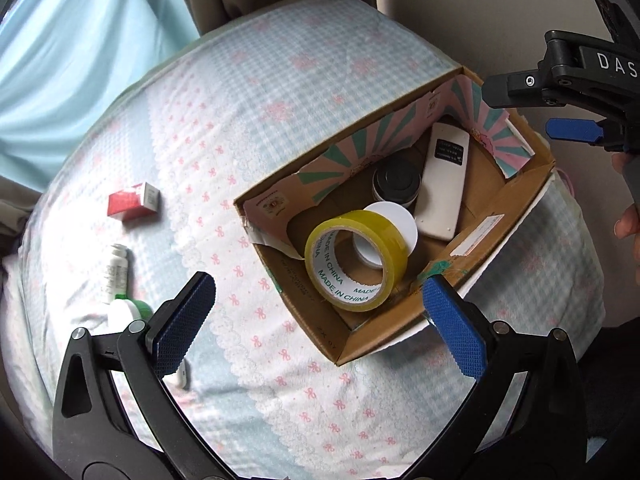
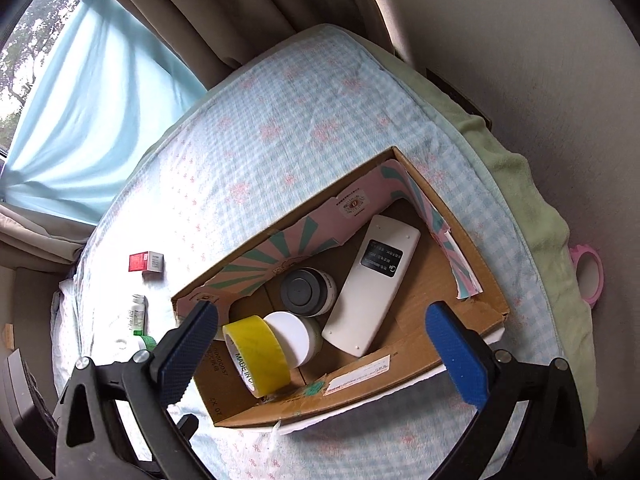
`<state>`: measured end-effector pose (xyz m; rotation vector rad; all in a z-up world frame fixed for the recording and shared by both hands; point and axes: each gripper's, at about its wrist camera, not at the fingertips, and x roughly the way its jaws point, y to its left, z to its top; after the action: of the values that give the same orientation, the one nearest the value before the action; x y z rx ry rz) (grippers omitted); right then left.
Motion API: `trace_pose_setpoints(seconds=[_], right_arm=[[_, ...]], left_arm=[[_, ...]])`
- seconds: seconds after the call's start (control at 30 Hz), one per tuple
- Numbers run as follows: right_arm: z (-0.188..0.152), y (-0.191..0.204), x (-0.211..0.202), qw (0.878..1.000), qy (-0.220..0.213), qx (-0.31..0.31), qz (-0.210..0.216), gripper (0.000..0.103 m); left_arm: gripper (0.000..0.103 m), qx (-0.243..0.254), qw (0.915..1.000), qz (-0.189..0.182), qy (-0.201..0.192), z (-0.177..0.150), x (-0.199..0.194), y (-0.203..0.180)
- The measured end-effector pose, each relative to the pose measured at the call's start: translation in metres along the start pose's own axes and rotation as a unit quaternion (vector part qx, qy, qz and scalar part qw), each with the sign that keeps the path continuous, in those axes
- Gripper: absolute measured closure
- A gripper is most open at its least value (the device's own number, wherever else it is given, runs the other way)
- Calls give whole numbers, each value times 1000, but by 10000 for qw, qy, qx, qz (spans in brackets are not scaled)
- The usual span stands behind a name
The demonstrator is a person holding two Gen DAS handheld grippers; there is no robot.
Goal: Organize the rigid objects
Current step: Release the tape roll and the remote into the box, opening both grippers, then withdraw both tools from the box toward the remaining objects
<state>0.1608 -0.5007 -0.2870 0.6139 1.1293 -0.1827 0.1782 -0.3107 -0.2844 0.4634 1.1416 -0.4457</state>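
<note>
A cardboard box (image 1: 360, 340) (image 2: 472, 276) sits on the bed. Inside lie a yellow tape roll (image 1: 356, 260) (image 2: 258, 354), a white-lidded jar (image 1: 394, 226) (image 2: 292, 336), a dark-lidded jar (image 1: 398, 182) (image 2: 306, 290) and a white remote (image 1: 442, 184) (image 2: 370, 290). A red-and-white box (image 1: 134, 202) (image 2: 146, 262), a white bottle (image 1: 116, 274) (image 2: 137, 314) and a green-and-white item (image 1: 128, 312) (image 2: 146, 340) lie on the bed left of the box. My left gripper (image 1: 316, 312) is open and empty above the box's near corner. My right gripper (image 2: 322, 344) is open and empty over the box; it also shows in the left wrist view (image 1: 560, 112).
The bed has a blue checked cover (image 1: 260, 80) (image 2: 300, 100). Curtains (image 1: 80, 40) (image 2: 100, 100) hang behind it, a wall to the right. A pink tape roll (image 2: 588, 276) lies off the bed's right edge. A small white object (image 1: 180, 376) lies by my left finger.
</note>
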Motion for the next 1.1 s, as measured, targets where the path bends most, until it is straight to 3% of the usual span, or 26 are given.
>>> trace_pose_setpoints(seconds=[0.3,0.67,0.87,1.1], right_arm=[[-4,41,-54,9986,-239,-468,-111,0],[4,148,-101,9825,-276,-1842,44,0],[9,239,-97,9562,-199,-2917,131,0],[19,342,-67,9142,-62,-4046,219,0]], left_arm=[[0,-563,9981,43,-246,-17,-64,30],[0,-1491,9865,146,-664,-46,-136,129],[0,-1930,9774,385,-770,-66,-156,191],[0,-2735,9570,593,-768,-85,-164,262]])
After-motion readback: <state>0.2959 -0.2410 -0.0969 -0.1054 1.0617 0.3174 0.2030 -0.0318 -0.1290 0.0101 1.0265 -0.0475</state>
